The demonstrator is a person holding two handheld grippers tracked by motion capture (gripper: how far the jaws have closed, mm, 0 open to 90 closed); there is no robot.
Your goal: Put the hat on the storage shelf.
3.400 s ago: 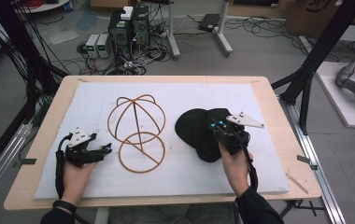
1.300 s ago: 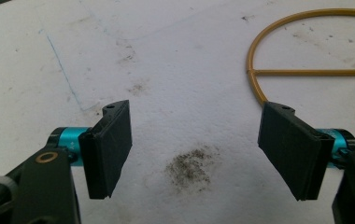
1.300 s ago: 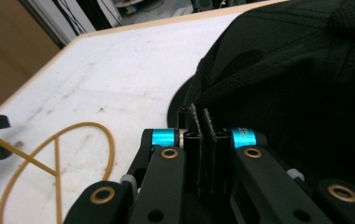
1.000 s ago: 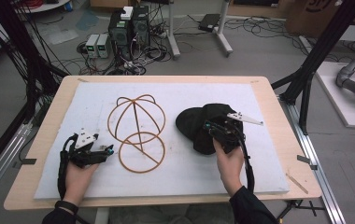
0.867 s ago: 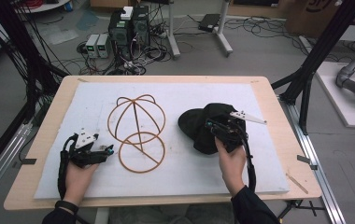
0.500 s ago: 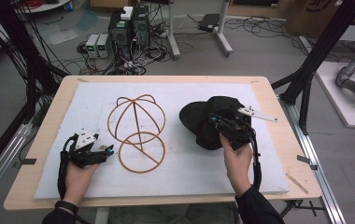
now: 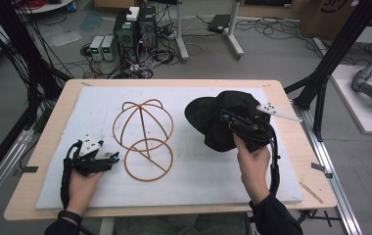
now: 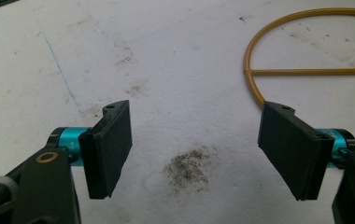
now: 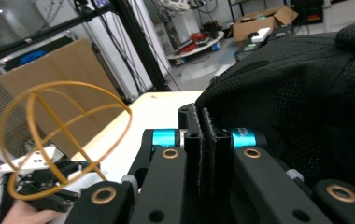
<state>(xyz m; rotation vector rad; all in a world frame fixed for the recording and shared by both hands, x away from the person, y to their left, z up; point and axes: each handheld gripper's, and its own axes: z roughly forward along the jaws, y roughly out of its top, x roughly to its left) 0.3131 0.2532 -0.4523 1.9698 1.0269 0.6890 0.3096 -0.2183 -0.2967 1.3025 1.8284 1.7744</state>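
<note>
Two claws are mine, one in each hand. My right gripper (image 7: 233, 122) sits right of centre in the high view, its jaws pinched tight on the black hat (image 7: 218, 120), which hangs lifted and tipped over the white mat (image 7: 194, 171). From the right gripper view the two black pads (image 9: 202, 140) press flat together at the middle of the frame with a thin edge of the hat's fabric caught between them, and the rest of the hat (image 9: 306, 98) bulges across the right half of that frame. My right hand (image 7: 253, 164) grips the tool from below, its cable looping down along the wrist.

My left gripper (image 7: 106, 161) lies low at the lower left of the high view, resting on the mat with my left hand (image 7: 82, 183) behind it. Its jaws stand wide apart with nothing between them; in the left gripper view they frame bare, smudged mat (image 8: 185, 60).

Between the two claws stands the gold wire hat stand (image 7: 144, 134), left of centre in the high view, its round base ring flat on the mat and its domed cage rising behind. The ring's edge (image 8: 259, 88) curves in at the upper right of the left gripper view, just beside my left claw's tip. The stand (image 9: 59, 126) also shows at the left of the right gripper view. Hat and stand are apart.
</note>
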